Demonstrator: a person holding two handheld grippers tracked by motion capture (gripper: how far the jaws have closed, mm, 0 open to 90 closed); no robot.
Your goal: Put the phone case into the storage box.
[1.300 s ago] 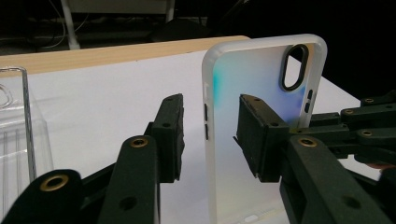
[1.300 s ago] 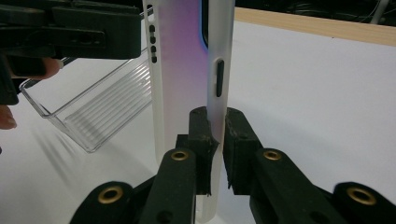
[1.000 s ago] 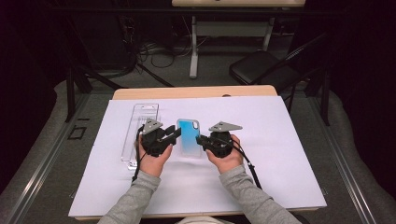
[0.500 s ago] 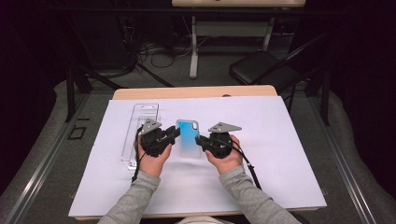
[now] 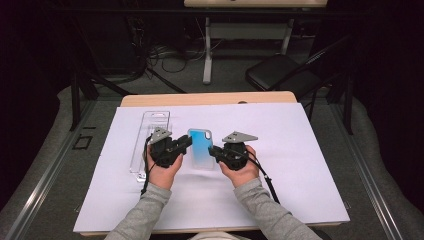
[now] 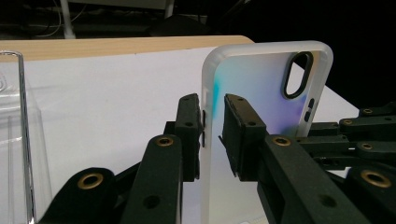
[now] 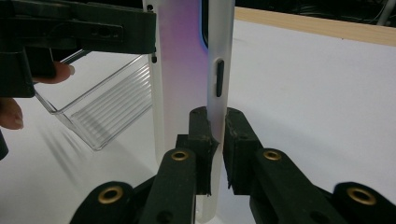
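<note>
Two grippers: left gripper (image 5: 186, 143) and right gripper (image 5: 214, 151) flank a phone case (image 5: 200, 148) mid-table.
Left gripper view: jaws have just been closing, now straddling the case's side edge (image 6: 205, 116); pad contact unclear; camera cutout (image 6: 296, 74) shown.
Right gripper view: jaws clamped on the opposite rim; clear plastic tray (image 7: 105, 109) behind.
Room: white sheet (image 5: 310, 165) bare rightward.
Writing: none legible.
</note>
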